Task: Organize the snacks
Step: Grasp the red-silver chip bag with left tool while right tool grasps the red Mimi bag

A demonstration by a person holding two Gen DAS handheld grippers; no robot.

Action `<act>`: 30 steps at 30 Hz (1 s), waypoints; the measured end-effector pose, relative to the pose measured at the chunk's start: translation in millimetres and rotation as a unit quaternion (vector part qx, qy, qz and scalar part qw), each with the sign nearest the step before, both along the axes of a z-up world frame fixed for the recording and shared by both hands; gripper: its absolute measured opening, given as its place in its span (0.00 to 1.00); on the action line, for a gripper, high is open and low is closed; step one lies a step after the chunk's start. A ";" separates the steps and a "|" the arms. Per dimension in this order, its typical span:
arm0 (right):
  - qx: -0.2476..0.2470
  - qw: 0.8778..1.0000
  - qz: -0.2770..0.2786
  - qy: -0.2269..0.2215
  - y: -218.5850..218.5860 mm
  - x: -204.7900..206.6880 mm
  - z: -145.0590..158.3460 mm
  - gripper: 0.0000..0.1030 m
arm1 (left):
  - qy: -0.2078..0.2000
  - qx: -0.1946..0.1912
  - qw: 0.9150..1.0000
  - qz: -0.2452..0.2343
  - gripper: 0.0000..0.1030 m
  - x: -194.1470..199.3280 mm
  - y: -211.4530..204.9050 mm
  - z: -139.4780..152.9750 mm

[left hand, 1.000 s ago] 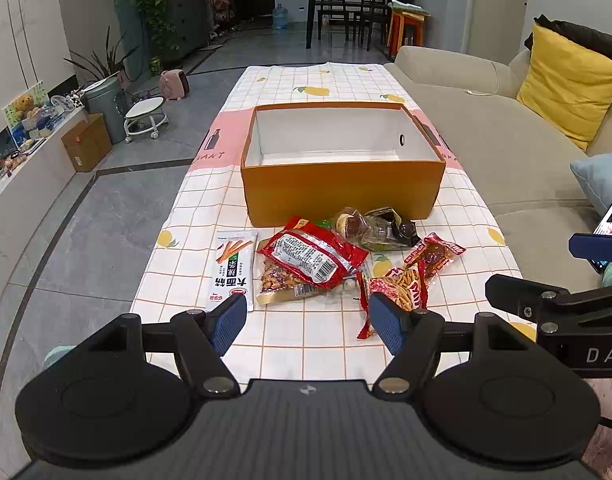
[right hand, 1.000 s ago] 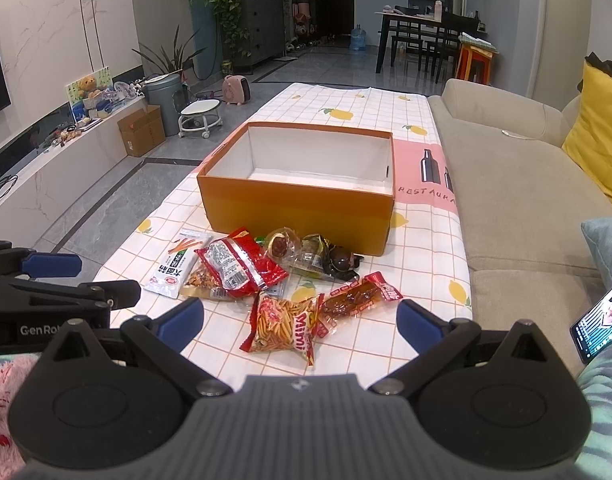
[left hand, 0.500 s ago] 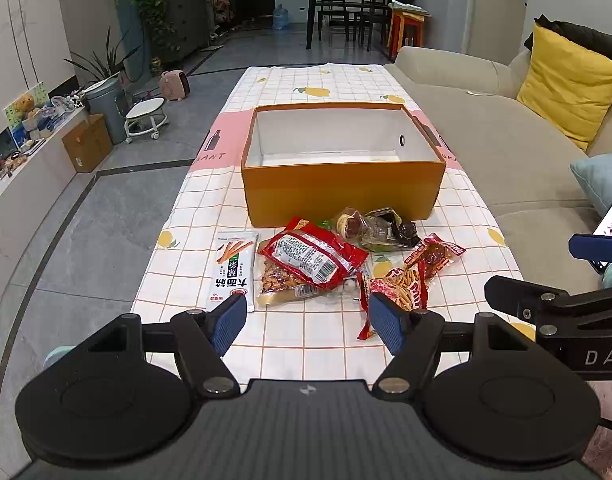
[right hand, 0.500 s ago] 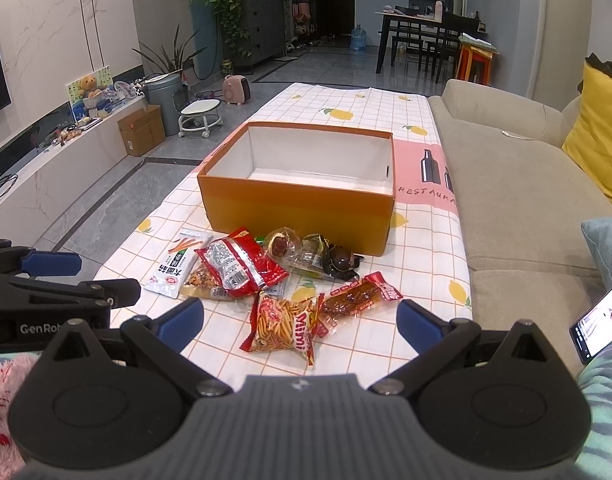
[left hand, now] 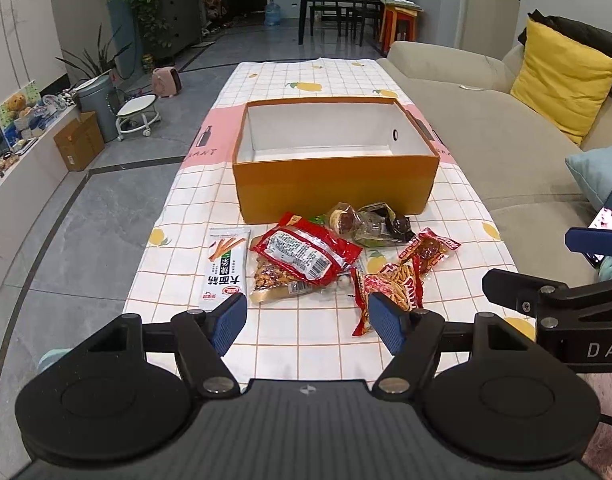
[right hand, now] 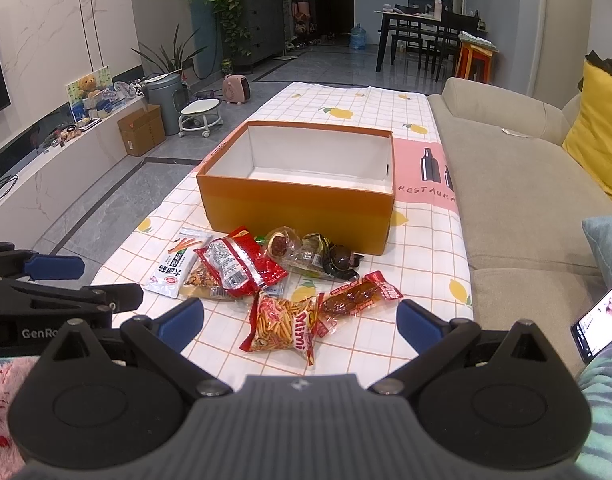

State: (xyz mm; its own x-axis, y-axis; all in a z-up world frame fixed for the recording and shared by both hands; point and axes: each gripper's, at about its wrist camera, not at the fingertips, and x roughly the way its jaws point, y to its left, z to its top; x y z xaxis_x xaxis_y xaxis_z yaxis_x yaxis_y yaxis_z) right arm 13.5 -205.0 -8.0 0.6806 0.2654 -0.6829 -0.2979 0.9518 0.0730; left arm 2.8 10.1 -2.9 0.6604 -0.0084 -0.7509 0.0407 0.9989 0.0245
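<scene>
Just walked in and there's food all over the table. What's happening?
A person holds the left gripper and right gripper, both open and empty, above a pile of snack packets on the checked tablecloth. The orange box behind the pile has nothing in it yet.

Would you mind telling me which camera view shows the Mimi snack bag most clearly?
The right wrist view: the Mimi snack bag lies whole and unobstructed between the open fingers, its printed name readable. In the left wrist view the same bag is partly hidden behind the right finger of the left hand-held gripper, its lettering cut off.
</scene>
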 end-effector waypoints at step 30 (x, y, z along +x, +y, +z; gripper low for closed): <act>0.027 0.986 0.013 0.162 31.1 104.2 -99.6 0.80 | 0.099 -0.093 0.991 0.010 0.68 118.3 22.0 -86.9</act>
